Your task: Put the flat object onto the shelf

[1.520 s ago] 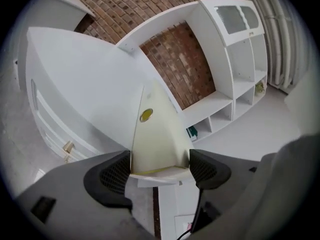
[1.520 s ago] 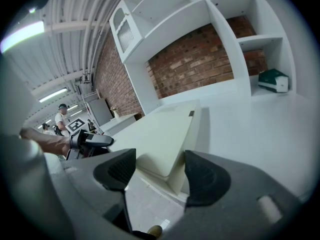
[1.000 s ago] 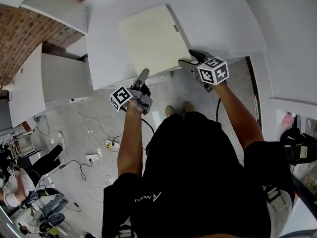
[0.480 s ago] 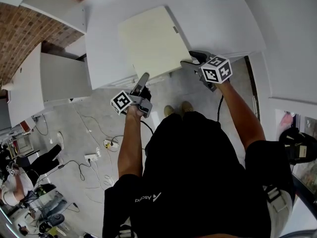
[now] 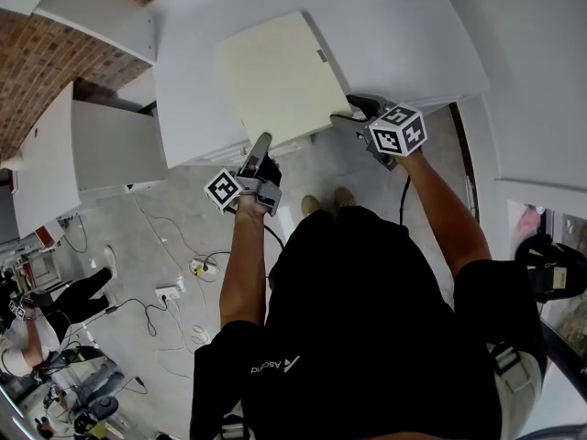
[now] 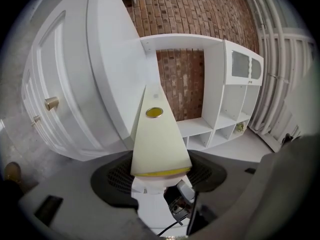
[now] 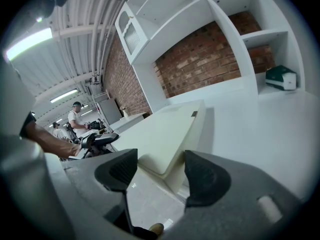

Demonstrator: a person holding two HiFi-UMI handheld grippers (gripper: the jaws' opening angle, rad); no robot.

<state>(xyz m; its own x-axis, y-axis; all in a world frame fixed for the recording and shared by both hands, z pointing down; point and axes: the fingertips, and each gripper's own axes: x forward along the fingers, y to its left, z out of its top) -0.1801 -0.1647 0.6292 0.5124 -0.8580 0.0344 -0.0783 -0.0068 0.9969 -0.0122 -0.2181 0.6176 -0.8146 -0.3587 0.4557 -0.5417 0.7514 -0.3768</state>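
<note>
A flat cream panel [image 5: 280,76] lies on the wide white shelf [image 5: 404,49], with brick wall [image 5: 37,53] behind the shelving; its near edge reaches the front of the shelf and its near right corner juts out past that edge, over the floor.

The left gripper [image 5: 263,145] points level at the panel's near edge and is rolled onto its side, so one jaw sits above the panel and one below; in the left gripper view the panel runs away edge-on between the two dark pads [image 6: 112,176], and its faces meet them on both sides with no gap showing; these jaws have just been closing, and they pinch the panel at its near edge.

The right gripper [image 5: 356,113] tilts downward at the panel's near right corner; in the right gripper view that corner lies between the jaws, which stand spread; the left pad is clear of it with floor showing in the gap, and the right pad sits just beside the panel's side edge; whether it touches I cannot tell; these jaws have also been closing a little, but they do not clamp the panel.

A small green and white box [image 7: 281,78] stands in a compartment at the back right of the shelf, well apart from the panel; the person's shoes [image 5: 330,200] show on the floor below the shelf front, and cables [image 5: 174,287] trail over the floor to the left; other people stand in the background of the right gripper view.
</note>
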